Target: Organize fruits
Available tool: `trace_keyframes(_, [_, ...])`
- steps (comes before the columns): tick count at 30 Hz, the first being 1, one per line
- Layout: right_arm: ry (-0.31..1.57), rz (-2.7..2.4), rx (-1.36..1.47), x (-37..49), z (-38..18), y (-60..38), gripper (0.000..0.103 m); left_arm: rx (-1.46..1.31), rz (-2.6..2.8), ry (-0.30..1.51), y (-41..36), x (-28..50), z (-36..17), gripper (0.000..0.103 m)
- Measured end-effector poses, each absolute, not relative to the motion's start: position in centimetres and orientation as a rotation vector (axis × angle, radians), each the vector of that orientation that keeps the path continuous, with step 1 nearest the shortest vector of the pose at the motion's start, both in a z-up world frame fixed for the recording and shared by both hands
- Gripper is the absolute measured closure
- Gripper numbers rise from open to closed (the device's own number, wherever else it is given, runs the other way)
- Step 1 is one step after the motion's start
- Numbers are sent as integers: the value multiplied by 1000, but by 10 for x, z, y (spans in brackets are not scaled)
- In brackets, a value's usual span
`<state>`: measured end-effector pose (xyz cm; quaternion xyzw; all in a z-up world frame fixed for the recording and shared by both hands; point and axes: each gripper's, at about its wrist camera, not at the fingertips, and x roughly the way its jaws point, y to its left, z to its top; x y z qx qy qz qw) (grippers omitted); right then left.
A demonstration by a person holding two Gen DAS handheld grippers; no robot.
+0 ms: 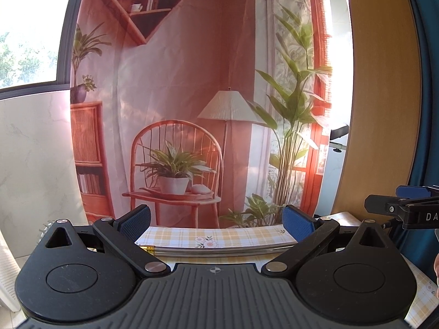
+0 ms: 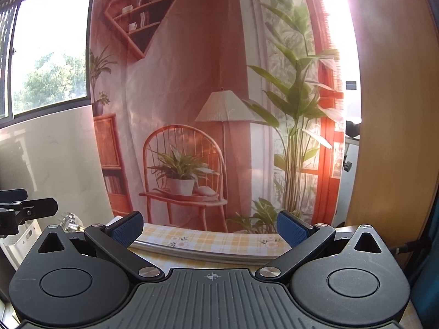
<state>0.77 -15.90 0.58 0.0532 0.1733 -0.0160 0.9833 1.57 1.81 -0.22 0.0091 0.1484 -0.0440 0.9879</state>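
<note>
Two grippers up: left gripper (image 1: 216,220) and right gripper (image 2: 210,226), both spread wide, gripping nothing. One checkered tablecloth (image 1: 219,237), one metal rod (image 1: 219,249). Can't see any fruit.

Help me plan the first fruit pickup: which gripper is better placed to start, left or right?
Neither has a visible edge. The left gripper and right gripper are both open, empty, level above the checked tablecloth and aimed at the printed backdrop. No fruit shows in either view.

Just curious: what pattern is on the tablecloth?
Yellow-and-white plaid with small pink flowers on the tablecloth, clearest in the left wrist view.
</note>
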Motion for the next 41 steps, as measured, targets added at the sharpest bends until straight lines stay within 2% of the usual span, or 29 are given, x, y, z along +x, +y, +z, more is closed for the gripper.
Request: trace_keyframes(41, [364,-36,118,11,4,-162,0,22,-85,349,18,21,-7,0])
